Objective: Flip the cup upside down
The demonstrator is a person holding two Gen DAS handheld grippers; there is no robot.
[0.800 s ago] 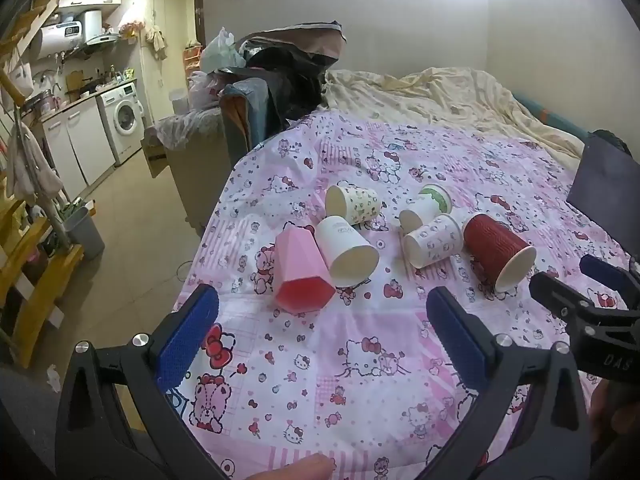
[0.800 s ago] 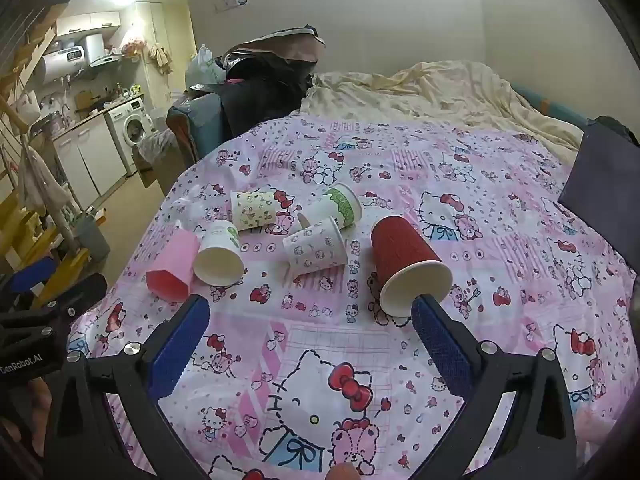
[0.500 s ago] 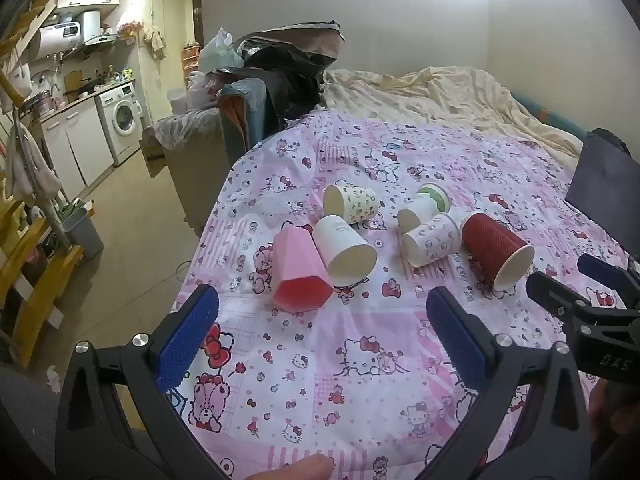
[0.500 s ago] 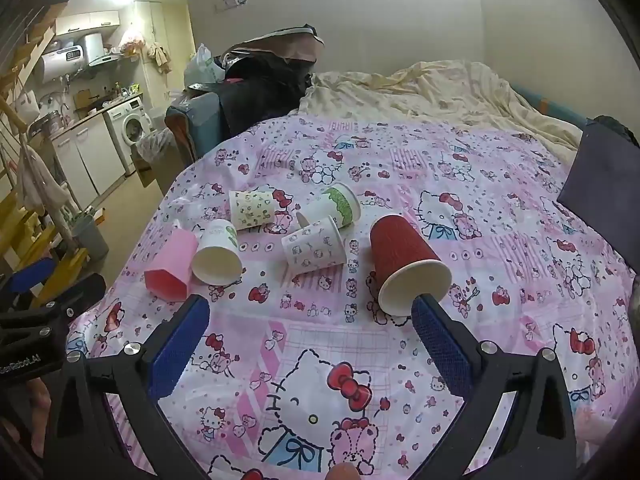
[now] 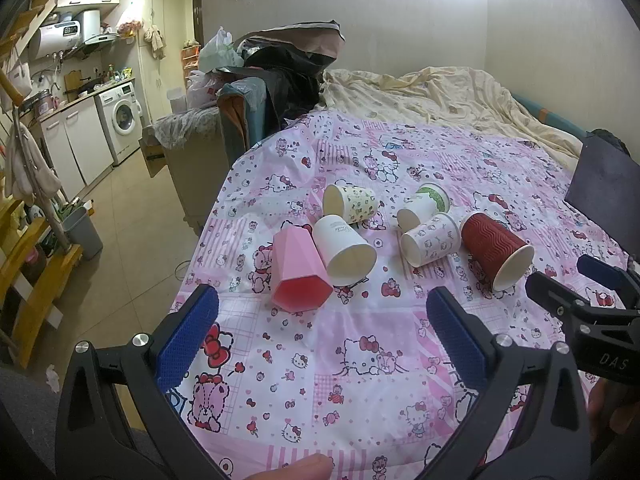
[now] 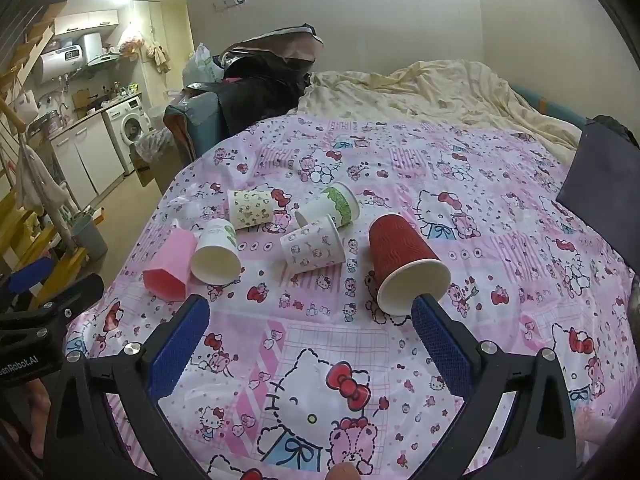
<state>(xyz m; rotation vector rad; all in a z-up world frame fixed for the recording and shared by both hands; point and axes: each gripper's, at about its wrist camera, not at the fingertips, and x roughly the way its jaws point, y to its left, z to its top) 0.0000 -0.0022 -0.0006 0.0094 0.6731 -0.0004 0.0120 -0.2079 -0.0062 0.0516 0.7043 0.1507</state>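
Observation:
Several cups lie on their sides on the pink Hello Kitty sheet (image 5: 360, 360). A pink faceted cup (image 5: 298, 268) and a white cup (image 5: 344, 250) lie at the left, a yellow patterned cup (image 5: 354, 204) and a green-banded cup (image 5: 424, 208) behind, a small printed cup (image 5: 430, 240) and a red ribbed cup (image 5: 496, 254) at the right. My left gripper (image 5: 320, 336) is open and empty, short of the pink cup. My right gripper (image 6: 308, 344) is open and empty, its right finger just in front of the red cup (image 6: 404, 264).
A cream blanket (image 5: 440, 96) covers the far bed. A dark flat object (image 5: 604, 184) lies at the right edge. A chair piled with clothes (image 5: 276, 88) stands beyond the bed's left corner. The kitchen floor with a grey bin (image 5: 82, 232) drops off at the left.
Both grippers have drifted very slightly; the cups sit a touch higher in view. Nothing was grasped or moved.

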